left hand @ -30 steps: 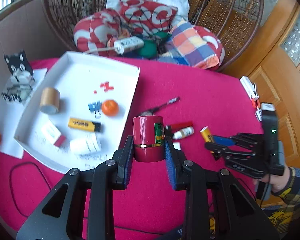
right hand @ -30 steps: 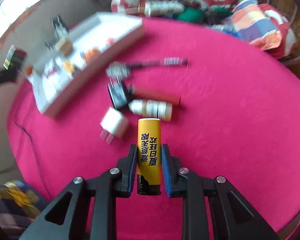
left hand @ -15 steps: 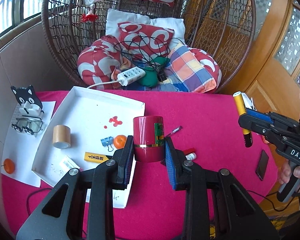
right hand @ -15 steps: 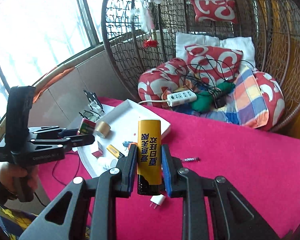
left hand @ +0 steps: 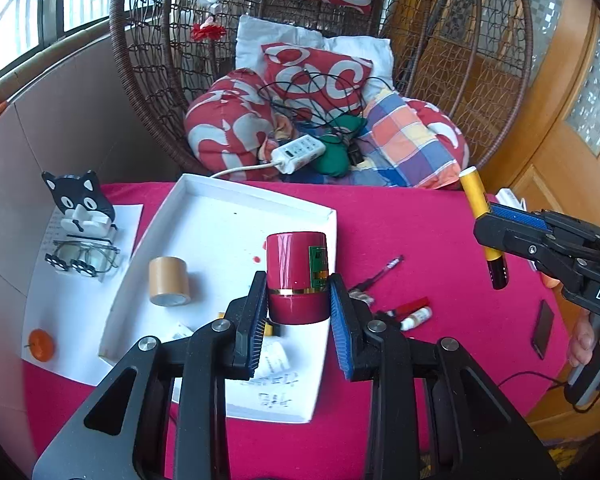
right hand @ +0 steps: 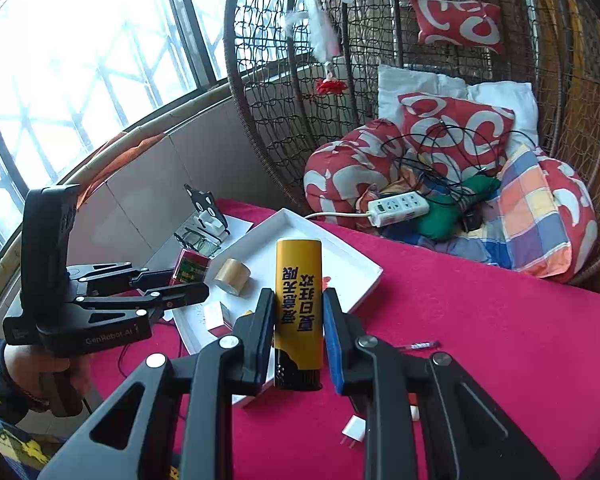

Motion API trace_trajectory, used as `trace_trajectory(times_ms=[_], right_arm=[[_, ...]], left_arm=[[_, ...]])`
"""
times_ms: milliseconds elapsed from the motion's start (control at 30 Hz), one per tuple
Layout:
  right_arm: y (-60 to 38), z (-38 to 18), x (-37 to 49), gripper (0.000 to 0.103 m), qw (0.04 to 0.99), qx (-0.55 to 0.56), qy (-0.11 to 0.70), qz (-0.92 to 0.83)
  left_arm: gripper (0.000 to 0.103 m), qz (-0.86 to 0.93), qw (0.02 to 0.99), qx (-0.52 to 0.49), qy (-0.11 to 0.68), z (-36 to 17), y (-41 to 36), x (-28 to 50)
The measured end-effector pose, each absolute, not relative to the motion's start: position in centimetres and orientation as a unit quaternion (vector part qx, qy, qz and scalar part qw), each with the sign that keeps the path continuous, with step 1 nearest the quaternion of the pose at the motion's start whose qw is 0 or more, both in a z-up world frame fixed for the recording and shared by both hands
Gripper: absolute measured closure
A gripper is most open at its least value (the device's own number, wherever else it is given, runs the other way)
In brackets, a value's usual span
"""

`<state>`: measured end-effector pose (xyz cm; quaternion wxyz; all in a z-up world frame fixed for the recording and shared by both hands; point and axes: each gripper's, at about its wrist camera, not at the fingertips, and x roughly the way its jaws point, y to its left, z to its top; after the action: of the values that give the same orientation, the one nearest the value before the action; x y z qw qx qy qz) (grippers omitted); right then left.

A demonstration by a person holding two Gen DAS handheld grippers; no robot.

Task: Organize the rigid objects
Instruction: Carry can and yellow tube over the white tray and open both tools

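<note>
Red can [left hand: 296, 278] is clamped upright in the left gripper [left hand: 298, 312], above the white tray [left hand: 236, 216]. The right gripper [right hand: 298, 328] is clamped on a yellow tube [right hand: 298, 300], held over the pink table [right hand: 480, 320].

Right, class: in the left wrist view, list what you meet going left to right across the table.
Small orange fruit → cat-shaped stand → brown tape roll → red canister held in the left tool → pen → yellow tube held in the right tool → black phone.
</note>
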<state>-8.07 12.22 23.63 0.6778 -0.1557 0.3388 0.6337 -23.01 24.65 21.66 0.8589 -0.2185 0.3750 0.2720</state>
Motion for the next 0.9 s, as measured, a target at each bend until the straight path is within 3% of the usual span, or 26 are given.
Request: trace_trajectory(times_ms=[367,800,833,867,900], right_arm=[[21.6,18.3,-9.0,0.080,0.656,-0.164,0.422,0.604],[26.4,12.1,-11.0,0.079,0.650,-0.190,0.483,0.555],[26.6,12.1,-11.2,0.079,0.648,-0.191,0.482,0.557],[26.8,12.1,-11.4,0.079,0.650,-0.195,0.481,0.556],[26.8,12.1,-11.6,0.079,0.655,-0.199,0.476,0.552]], left_arm=[[0.074,0.278,0.830,-0.282,0.393,18.3,33.4,-22.8],[0.073,0.303,0.782,-0.313,0.446,12.6,35.9,-23.5],[0.071,0.306,0.780,-0.315,0.445,12.6,36.1,-23.7],[0.059,0.309,0.779,-0.317,0.443,12.6,36.3,-23.9],[0.039,0.314,0.778,-0.318,0.441,12.7,36.4,-24.1]])
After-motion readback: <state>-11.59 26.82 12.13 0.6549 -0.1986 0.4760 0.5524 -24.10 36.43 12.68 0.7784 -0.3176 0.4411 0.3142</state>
